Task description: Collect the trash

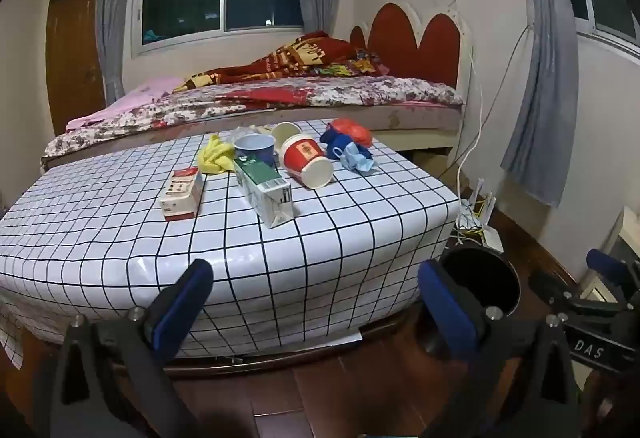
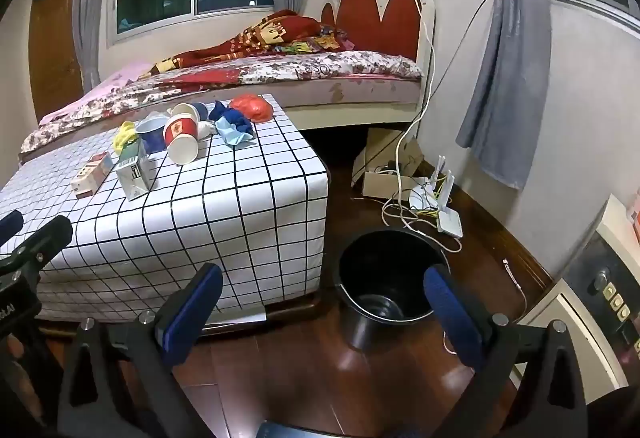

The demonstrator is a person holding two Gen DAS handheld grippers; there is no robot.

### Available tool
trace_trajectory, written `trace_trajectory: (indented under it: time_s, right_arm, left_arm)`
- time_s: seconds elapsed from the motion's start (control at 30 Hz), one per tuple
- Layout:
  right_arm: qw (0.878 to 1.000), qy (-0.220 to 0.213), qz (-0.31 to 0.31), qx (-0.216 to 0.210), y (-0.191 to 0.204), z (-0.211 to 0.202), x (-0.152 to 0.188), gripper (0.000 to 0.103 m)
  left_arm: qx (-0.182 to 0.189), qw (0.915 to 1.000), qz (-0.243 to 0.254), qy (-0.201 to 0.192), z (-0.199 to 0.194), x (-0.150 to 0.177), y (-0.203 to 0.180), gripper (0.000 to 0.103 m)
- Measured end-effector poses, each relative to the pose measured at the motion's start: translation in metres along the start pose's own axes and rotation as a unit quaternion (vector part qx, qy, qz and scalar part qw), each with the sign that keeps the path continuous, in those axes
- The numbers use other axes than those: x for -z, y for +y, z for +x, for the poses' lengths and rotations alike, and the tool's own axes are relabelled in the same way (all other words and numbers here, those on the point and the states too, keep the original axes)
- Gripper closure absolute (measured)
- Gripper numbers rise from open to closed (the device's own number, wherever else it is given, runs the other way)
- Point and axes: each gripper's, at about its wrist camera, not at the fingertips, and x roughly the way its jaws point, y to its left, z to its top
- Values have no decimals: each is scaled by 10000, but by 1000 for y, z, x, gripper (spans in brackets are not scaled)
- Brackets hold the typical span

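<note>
White grid-pattern cloth covers the table (image 1: 340, 222), trash piled on its far half. Near left: small red-and-white carton (image 1: 182, 193) lying flat. Right of it a green-and-white milk carton (image 1: 264, 185) on its side, one end pointing toward the near edge. Red paper cup (image 1: 306, 159) tipped over just right of that carton, open mouth facing near. Behind them a blue cup (image 1: 254, 146) upright, a yellow rag (image 1: 216, 153) to its left, a white cup (image 1: 286, 131) farther back. Far right: dark blue cloth (image 1: 334, 145), light blue face mask (image 1: 358, 157), orange plastic bag (image 1: 352, 129) bunched together.

Black bin (image 2: 384, 278) stands on the wood floor (image 2: 280, 370) just beside the table's near right corner, dark inside, upright.

Left tongs (image 1: 316, 302) spread wide, blue pads apart, holding nothing, low in front of the table's near edge. Right tongs (image 2: 324, 306) also wide apart, nothing between them, over the floor with the bin just beyond.

Bed (image 1: 280, 97) with floral sheet behind the table; white router (image 2: 444, 213) and cables on the floor at right.
</note>
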Motion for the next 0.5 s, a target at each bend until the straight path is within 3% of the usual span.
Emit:
trace_trajectory:
  time_s: [0.5]
  right_arm:
    - [10000,-2,-12,30,0,1,-4,1]
  left_arm:
    - [-56,10000,69,22,0,1,0,0]
